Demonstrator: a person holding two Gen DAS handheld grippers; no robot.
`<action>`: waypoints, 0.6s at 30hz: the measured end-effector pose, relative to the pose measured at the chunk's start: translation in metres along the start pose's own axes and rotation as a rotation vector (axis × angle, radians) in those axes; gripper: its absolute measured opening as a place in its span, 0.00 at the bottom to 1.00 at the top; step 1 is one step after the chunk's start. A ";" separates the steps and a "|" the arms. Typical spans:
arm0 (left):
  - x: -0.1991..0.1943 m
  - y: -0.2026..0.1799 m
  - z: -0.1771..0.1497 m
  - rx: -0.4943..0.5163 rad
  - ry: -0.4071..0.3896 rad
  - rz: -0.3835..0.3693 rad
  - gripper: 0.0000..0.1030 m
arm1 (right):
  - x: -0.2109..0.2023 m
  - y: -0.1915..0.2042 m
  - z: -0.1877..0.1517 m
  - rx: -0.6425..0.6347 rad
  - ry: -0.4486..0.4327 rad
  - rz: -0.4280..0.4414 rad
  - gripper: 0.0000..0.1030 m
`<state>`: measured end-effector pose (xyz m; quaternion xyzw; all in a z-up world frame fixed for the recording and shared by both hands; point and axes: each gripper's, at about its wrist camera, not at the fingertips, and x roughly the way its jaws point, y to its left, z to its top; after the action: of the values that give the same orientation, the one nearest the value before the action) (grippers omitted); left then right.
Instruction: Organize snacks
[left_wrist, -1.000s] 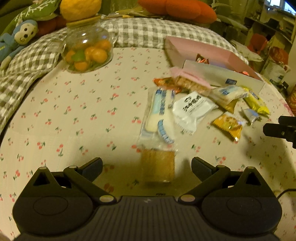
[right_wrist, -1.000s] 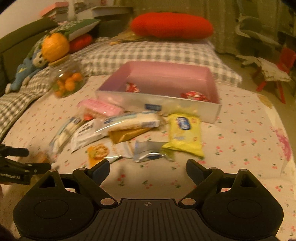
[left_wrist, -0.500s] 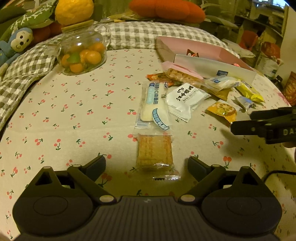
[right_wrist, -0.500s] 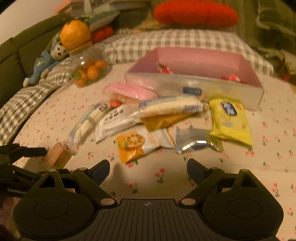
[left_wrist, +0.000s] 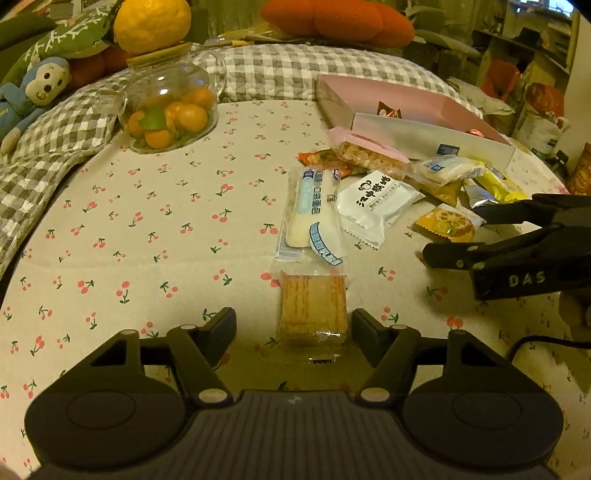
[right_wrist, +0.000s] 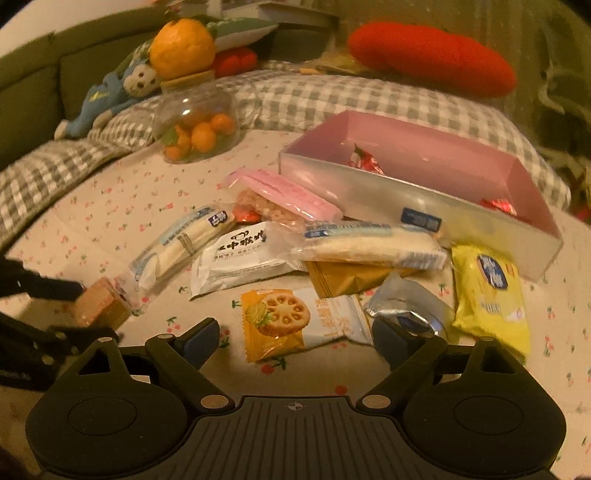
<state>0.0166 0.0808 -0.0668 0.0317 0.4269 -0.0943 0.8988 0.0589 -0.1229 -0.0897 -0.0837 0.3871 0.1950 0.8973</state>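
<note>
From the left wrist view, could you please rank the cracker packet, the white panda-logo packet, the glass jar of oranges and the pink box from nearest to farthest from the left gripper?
1. Cracker packet: between the open fingers of the left gripper.
2. White panda-logo packet: ahead, slightly right.
3. Glass jar of oranges: far left.
4. Pink box: far right; too close to call against the jar.

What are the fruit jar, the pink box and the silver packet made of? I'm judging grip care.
Fruit jar: clear glossy glass by its highlights; pale lid looks like wood or cork. Pink box: matte, thin flat walls, probably cardboard. Silver packet: crinkled, mirror-like, likely foil film.
</note>
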 end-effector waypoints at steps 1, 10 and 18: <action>0.000 0.000 0.000 -0.002 -0.001 -0.002 0.61 | 0.001 0.001 0.000 -0.010 -0.001 -0.005 0.89; -0.001 0.000 0.002 -0.011 -0.004 -0.015 0.45 | -0.001 0.005 0.001 -0.048 -0.012 -0.024 0.70; -0.003 0.001 0.004 -0.031 -0.002 -0.036 0.34 | -0.004 0.011 0.004 -0.077 -0.015 -0.008 0.52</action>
<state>0.0178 0.0812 -0.0619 0.0103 0.4278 -0.1038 0.8978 0.0540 -0.1126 -0.0841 -0.1184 0.3721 0.2068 0.8971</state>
